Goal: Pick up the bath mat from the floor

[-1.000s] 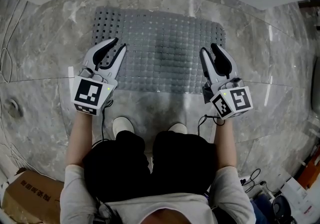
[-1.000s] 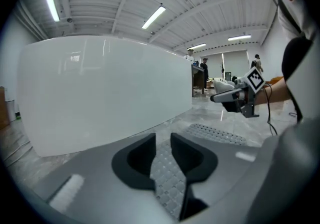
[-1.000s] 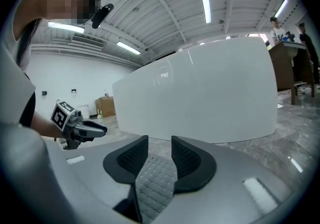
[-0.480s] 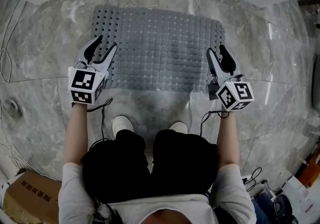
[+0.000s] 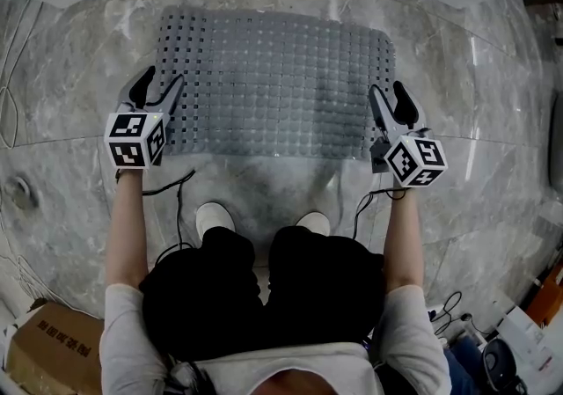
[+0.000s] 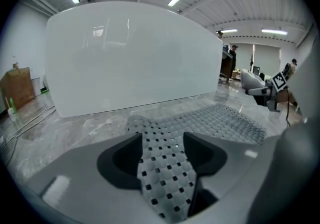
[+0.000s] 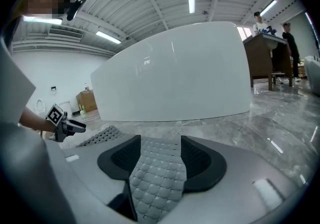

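While the bath mat (image 5: 273, 85) is lying flat on the grey marble floor (image 5: 79, 41) just ahead of the person's feet, both arms are reaching forward and down, one to each short end of it.

At the left, the forearm (image 5: 127, 226) is extending straight ahead, and the left gripper (image 5: 160, 81) is pointing forward and downward at the mat's near left corner, with its marker cube (image 5: 135, 140) facing up. Its jaws have just been opening and are standing well apart. The left gripper view is showing the perforated edge of the mat running between them, with neither pad pressing on it.

At the right, the forearm (image 5: 400, 235) is mirroring this pose. The right gripper (image 5: 388, 90) is pointing forward at a shallower downward angle over the mat's near right corner. Its jaws have also just been opening and are standing wide. The right gripper view is showing the studded mat surface between them, not gripped.
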The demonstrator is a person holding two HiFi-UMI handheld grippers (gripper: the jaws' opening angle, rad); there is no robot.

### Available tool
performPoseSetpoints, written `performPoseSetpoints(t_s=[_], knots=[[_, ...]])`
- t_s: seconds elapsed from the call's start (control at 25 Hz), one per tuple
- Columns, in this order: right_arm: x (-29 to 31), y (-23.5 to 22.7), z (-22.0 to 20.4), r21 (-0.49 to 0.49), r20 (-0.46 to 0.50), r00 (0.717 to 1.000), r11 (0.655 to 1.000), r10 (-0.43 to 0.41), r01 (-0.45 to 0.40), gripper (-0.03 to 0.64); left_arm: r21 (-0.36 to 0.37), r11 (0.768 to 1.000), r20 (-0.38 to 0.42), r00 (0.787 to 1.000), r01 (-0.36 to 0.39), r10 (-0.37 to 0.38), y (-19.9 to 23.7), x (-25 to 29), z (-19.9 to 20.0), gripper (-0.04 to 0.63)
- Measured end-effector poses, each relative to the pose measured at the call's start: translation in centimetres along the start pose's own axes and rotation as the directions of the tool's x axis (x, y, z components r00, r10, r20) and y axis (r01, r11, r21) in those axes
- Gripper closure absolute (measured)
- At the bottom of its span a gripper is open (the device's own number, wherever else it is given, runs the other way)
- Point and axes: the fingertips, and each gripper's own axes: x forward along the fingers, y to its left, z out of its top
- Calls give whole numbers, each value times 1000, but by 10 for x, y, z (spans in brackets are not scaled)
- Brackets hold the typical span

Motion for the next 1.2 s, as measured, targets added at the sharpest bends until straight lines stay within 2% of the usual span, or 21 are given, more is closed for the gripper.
performPoseSetpoints(t_s=[0.28,0.6,0.76,0.96,1.2], knots=[[3,-24,-24,28,-61,997,999,-41,43,348,-15,999,-73,997,-39,38,16,8,-28,310],[7,-45,-52,62,-129,988,994,-79,88,342,-31,999,-131,991,-42,37,24,15,-48,265],[8,-50,-60,72,-142,986,992,-89,100,342,-25,998,-166,985,-60,56,32,18,-58,252],[11,-52,-62,64,-150,985,993,-88,98,342,-65,995,-188,980,-78,64,40,22,-67,244],[15,-56,-68,59,-171,980,992,-99,111,341,-48,997,-228,973,-59,47,36,30,-80,241]])
